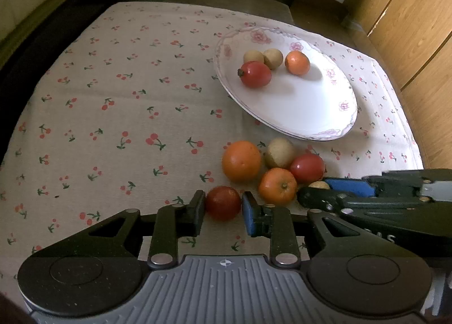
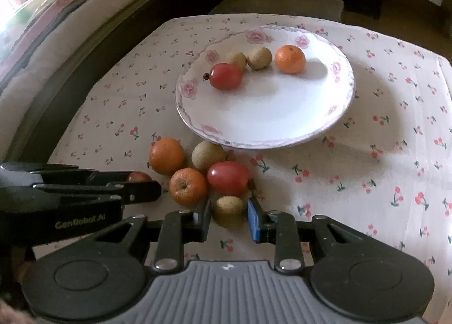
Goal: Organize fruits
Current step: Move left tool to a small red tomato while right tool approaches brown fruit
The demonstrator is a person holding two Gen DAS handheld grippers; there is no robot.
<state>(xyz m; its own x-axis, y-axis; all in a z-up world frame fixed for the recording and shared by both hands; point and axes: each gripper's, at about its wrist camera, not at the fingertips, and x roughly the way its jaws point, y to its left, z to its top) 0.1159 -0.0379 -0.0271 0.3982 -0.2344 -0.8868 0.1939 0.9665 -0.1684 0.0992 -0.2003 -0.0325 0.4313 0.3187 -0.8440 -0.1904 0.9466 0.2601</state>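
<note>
Left wrist view: left gripper [image 1: 223,206] clamps dark red fruit [image 1: 222,203] on cherry-print cloth [image 1: 113,98]. Right gripper [image 2: 228,215] pinches brown fruit [image 2: 228,210] near plate [image 2: 282,115] holding four fruits.

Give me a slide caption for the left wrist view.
Left gripper shut on a dark red fruit beside loose fruit, floral plate beyond.

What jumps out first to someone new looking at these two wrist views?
Both grippers are shut on fruit at the near edge of the cluster: the left gripper on a dark red fruit, the right gripper on a brown fruit. Behind them, oranges and other fruit lie on the cherry-print tablecloth, and a floral plate farther back already holds four fruits.
</note>
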